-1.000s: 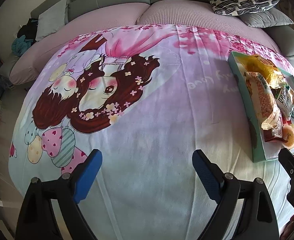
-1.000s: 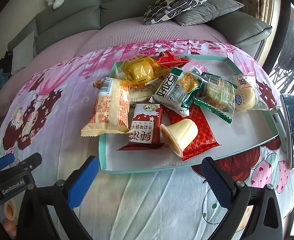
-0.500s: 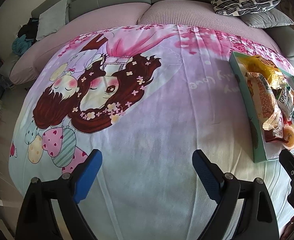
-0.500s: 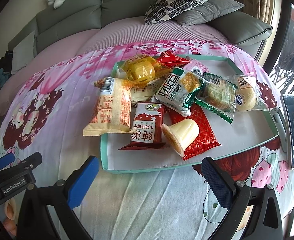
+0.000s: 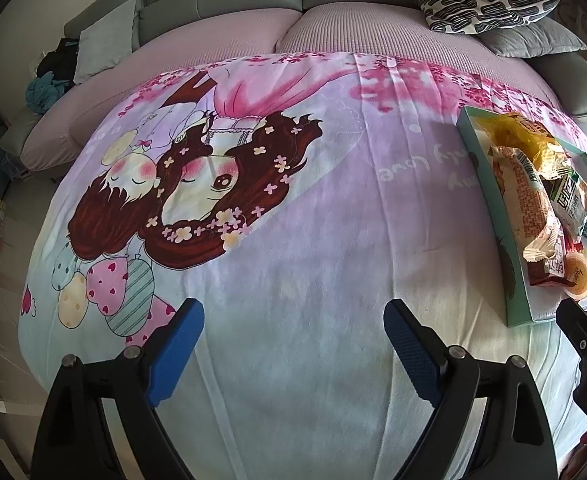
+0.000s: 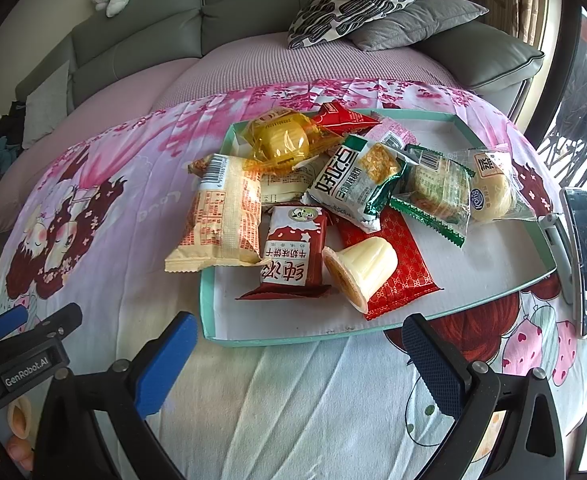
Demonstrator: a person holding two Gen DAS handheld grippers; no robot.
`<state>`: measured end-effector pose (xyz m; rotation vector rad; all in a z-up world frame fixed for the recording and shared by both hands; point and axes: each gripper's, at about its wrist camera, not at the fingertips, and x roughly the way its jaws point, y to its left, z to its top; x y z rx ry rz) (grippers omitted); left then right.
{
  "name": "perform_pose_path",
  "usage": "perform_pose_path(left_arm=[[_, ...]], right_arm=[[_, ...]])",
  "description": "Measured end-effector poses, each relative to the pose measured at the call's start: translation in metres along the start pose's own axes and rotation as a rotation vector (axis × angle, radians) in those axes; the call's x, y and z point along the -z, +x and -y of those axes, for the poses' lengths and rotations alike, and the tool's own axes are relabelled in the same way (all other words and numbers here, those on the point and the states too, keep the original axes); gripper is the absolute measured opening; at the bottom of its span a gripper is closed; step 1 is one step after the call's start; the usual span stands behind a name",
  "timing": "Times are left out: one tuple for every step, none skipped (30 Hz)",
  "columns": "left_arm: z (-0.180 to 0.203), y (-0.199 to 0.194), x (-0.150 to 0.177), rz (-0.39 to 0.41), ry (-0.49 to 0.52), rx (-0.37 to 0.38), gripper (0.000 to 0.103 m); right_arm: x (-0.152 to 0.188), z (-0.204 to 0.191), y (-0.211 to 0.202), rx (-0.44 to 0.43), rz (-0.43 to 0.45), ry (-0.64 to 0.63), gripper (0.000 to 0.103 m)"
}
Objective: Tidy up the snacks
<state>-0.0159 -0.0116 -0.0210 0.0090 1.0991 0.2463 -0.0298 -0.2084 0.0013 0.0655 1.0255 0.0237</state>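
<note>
A teal-rimmed white tray (image 6: pixel 229 336) lies on the cartoon bedsheet and holds several snacks: a cream biscuit packet (image 6: pixel 221 220) hanging over its left rim, a red milk-biscuit packet (image 6: pixel 291 252), a pudding cup (image 6: pixel 361 272) on its side, a yellow cake (image 6: pixel 281 144) and a green-and-white packet (image 6: pixel 357 178). My right gripper (image 6: pixel 297 356) is open and empty just in front of the tray. My left gripper (image 5: pixel 293 344) is open and empty over bare sheet, with the tray (image 5: pixel 513 288) at its right.
A phone on a stand (image 6: pixel 585 252) is right of the tray. Patterned and grey cushions (image 6: pixel 357 4) lie on the grey sofa behind. The left gripper body (image 6: pixel 25 352) shows at the lower left of the right wrist view.
The right gripper has crept slightly closer to the tray. The left gripper has barely moved. Both stay open.
</note>
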Motion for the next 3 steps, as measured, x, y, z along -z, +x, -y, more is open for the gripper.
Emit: perform_pose_path(left_arm=[[0.0001, 0.0001, 0.0, 0.0, 0.001, 0.0, 0.092], [0.0004, 0.0006, -0.0001, -0.003, 0.001, 0.003, 0.092], [0.0011, 0.0011, -0.0003, -0.006, 0.002, 0.007, 0.092]], right_arm=[[0.0001, 0.0006, 0.0009, 0.0, -0.003, 0.001, 0.103], [0.0001, 0.001, 0.0019, -0.001, -0.006, 0.002, 0.103], [0.0002, 0.0016, 0.0025, -0.002, -0.009, 0.002, 0.103]])
